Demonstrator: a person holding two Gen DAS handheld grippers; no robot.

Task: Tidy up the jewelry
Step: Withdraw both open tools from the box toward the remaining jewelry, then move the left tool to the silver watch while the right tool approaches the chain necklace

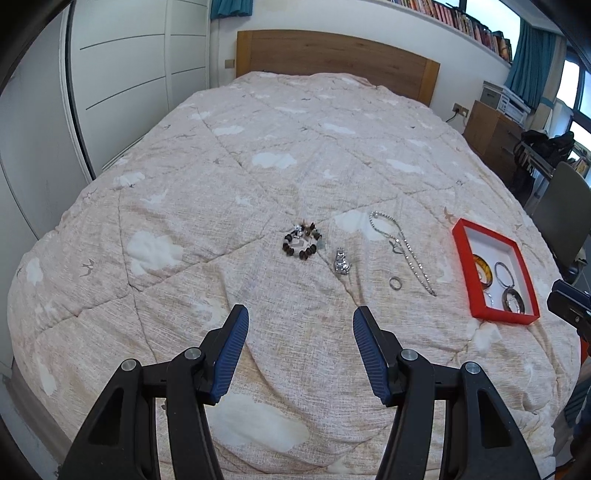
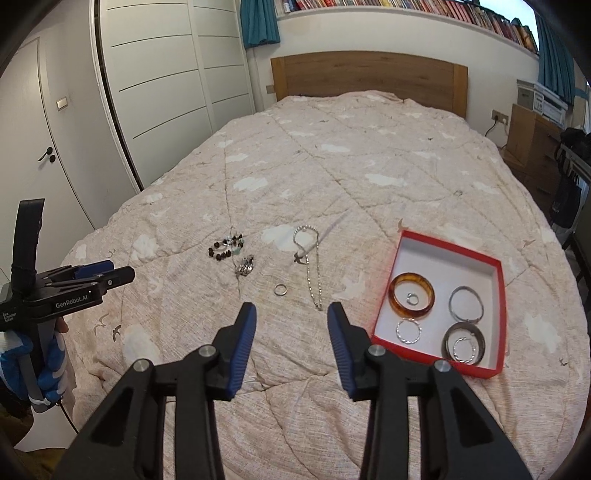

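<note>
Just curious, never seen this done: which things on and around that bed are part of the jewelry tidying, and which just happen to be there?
Part of the job:
- red box already holding bangles and rings
- beaded bracelet
- silver watch
- loose ring
- chain necklace
- left tongs, right tongs, both open and empty

Just there:
- headboard
- wardrobe
- bookshelf
- curtains

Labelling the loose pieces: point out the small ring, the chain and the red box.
ring [image 2: 280, 289]: right wrist view, on its band.
chain [image 2: 313, 280]: right wrist view, mid-strand.
red box [image 2: 448, 247]: right wrist view, far rim.

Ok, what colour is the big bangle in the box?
Translucent amber-brown bangle, clearest in the right wrist view.
</note>
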